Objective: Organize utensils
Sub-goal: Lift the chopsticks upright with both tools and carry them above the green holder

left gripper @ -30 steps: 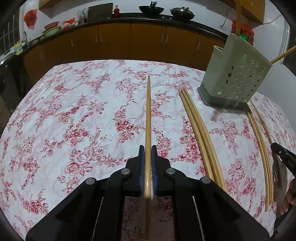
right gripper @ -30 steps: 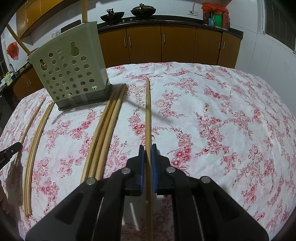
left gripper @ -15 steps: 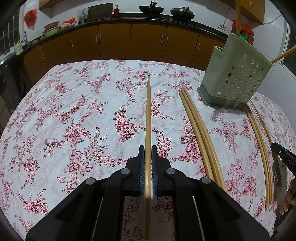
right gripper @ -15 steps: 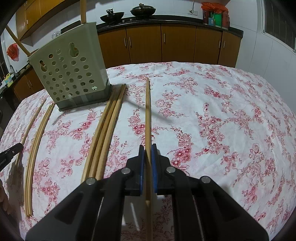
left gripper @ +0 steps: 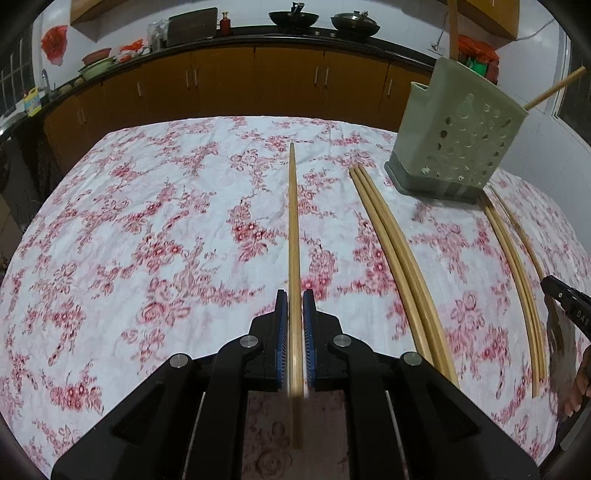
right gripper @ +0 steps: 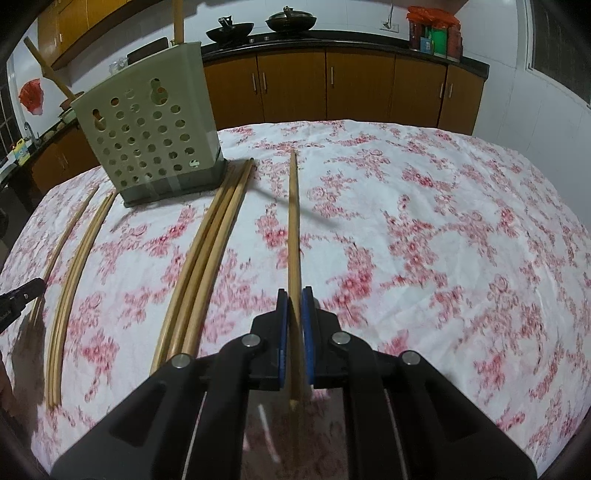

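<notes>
Above the surface (left gripper: 110, 221), left gripper (left gripper: 294, 325) and right gripper (right gripper: 294, 325) each clamped on a chopstick (left gripper: 293, 236), mid-pickup; next, carry to holder (left gripper: 454, 136).

A white tablecloth with red flowers (left gripper: 155, 229) covers the table. Behind it, from nine to two o'clock, runs a row of brown wooden cabinets (left gripper: 221, 85) under a dark countertop (left gripper: 258, 33). At twelve o'clock two dark woks (left gripper: 293, 16) sit on the counter. At ten o'clock a red plastic bag (left gripper: 51, 38) hangs on the white wall. At one o'clock stand red jars (right gripper: 432, 33).
</notes>
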Action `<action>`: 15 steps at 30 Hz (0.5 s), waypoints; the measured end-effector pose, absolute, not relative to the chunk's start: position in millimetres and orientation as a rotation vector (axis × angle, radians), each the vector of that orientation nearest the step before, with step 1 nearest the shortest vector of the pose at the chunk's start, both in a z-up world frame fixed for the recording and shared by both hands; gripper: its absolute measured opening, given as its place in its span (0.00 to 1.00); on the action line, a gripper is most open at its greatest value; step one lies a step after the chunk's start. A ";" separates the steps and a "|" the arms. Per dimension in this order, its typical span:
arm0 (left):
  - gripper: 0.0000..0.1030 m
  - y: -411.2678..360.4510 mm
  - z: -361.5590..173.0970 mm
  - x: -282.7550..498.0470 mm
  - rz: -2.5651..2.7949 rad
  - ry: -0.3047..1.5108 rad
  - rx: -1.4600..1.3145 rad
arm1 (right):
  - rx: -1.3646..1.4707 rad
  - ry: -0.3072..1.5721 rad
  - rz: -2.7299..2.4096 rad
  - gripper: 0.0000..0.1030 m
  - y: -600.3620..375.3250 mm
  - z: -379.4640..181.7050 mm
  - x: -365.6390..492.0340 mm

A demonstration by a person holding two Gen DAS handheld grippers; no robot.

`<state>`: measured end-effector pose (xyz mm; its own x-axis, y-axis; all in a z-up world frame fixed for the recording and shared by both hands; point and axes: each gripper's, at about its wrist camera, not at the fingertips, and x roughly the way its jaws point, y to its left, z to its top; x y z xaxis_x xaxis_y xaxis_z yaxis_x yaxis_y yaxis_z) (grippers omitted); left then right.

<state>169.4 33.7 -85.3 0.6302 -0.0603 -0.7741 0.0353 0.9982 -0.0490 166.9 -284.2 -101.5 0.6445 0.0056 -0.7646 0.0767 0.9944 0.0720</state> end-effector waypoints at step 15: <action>0.08 33.0 -51.4 158.4 -0.087 0.798 -0.022 | 0.109 0.743 -0.045 0.08 -293.4 -55.3 153.7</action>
